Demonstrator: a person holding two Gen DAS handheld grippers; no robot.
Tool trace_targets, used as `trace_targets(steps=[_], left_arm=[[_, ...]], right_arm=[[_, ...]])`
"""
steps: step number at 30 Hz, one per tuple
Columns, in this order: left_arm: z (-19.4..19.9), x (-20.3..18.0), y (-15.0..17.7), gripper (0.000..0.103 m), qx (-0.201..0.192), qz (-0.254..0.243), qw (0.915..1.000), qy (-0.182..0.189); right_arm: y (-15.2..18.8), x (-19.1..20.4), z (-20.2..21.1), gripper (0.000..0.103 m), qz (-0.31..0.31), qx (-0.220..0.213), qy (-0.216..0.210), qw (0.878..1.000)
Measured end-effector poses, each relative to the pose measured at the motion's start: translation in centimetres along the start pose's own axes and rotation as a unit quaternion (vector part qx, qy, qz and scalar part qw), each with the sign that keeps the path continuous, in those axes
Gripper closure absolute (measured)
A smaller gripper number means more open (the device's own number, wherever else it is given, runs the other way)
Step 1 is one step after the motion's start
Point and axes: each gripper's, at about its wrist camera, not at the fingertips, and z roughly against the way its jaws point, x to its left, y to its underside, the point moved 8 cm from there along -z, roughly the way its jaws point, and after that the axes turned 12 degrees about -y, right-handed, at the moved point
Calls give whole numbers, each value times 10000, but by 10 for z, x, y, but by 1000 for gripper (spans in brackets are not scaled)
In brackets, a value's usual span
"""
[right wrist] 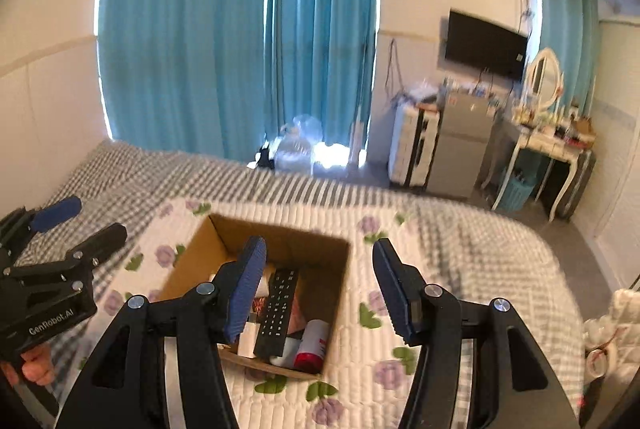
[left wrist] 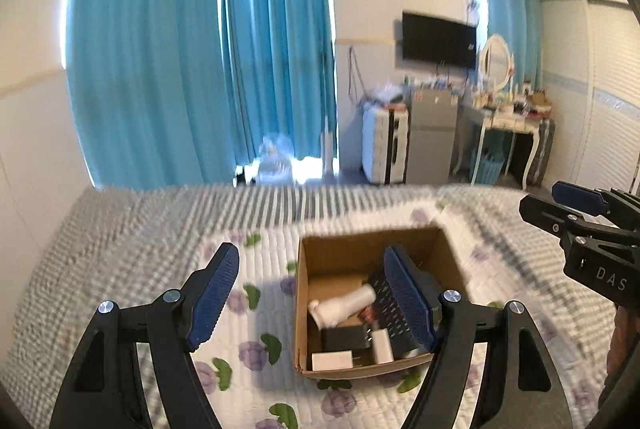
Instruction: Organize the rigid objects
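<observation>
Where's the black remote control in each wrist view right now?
Left wrist: remote control stands in the cardboard box, right of centre, half hidden by the claw's right finger.
Right wrist: remote control lies lower centre, inside the box.
Shared landmark: wall TV.

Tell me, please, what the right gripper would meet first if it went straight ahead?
Probably the open brown cardboard box on the bed; the open right gripper points at its right wall, though depth is unclear.

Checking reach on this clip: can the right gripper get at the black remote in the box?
Probably yes: the right gripper is open above the topless cardboard box, and the black remote lies uncovered on top.
</observation>
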Motion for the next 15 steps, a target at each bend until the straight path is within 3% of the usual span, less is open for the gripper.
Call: trace_targets(steps=[4, 9, 15], left_arm=[[50, 10, -22, 26, -479, 82, 9988, 26], [101, 23, -30, 26, -974, 157, 9951, -33], [125, 38, -29, 26, -1228, 438, 9913, 187]], right_arm=[[-16, 8, 57, 47, 98, -138, 322, 9993], [-27, 20, 109, 47, -64, -455, 17, 9989], [-30, 37, 149, 47, 240, -948, 133, 9951]])
